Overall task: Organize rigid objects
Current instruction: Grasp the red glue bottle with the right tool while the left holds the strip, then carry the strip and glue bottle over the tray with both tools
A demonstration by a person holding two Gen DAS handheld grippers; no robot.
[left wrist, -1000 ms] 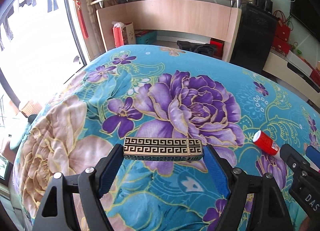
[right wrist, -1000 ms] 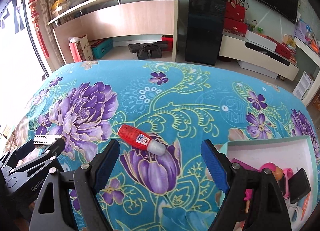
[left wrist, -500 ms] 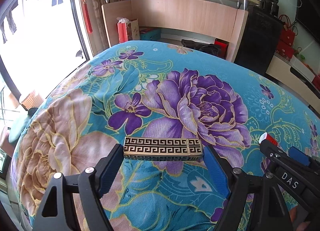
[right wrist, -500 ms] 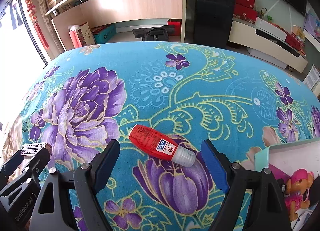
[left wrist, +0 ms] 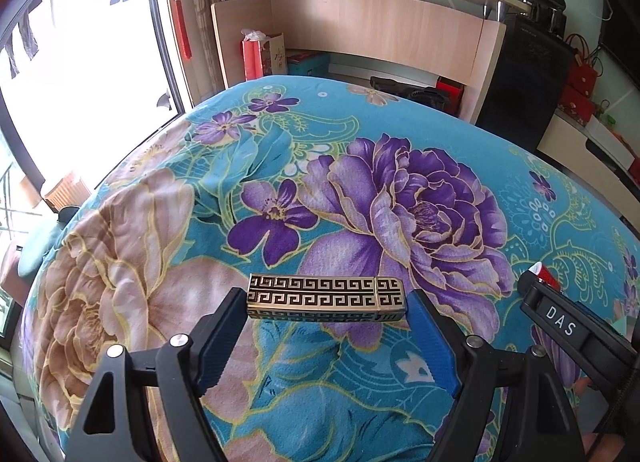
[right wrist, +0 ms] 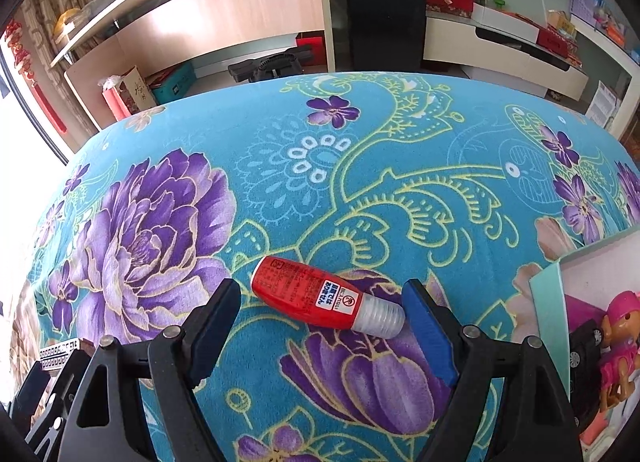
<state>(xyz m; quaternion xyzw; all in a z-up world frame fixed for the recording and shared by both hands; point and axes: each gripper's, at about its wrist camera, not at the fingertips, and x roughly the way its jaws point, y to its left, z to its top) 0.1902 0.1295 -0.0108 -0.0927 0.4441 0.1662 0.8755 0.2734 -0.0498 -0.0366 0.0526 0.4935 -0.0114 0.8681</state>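
Observation:
A slim gold-and-black box with a key pattern (left wrist: 324,296) is held crosswise at the tips of my left gripper (left wrist: 327,305), which is shut on its two ends just above the floral cloth. The same box (right wrist: 58,352) shows at the lower left of the right wrist view. A red bottle with a clear ribbed cap (right wrist: 304,290) lies on the cloth between the fingers of my right gripper (right wrist: 323,296), whose jaws are closing. A gap remains at the bottle's red end; its cap is at the right pad. The bottle's red end (left wrist: 544,272) peeks out behind the right gripper's body.
A teal-rimmed white box (right wrist: 546,302) lies at the right on the cloth, holding a pink toy figure (right wrist: 622,326) and other small items. The blue floral cloth (left wrist: 360,182) covers the whole surface. Shelves and a black cabinet (right wrist: 384,2) stand beyond its far edge.
My right gripper has come down and forward over the red bottle, which now lies between its fingers, and the jaws have narrowed slightly. The left gripper still holds the patterned box.

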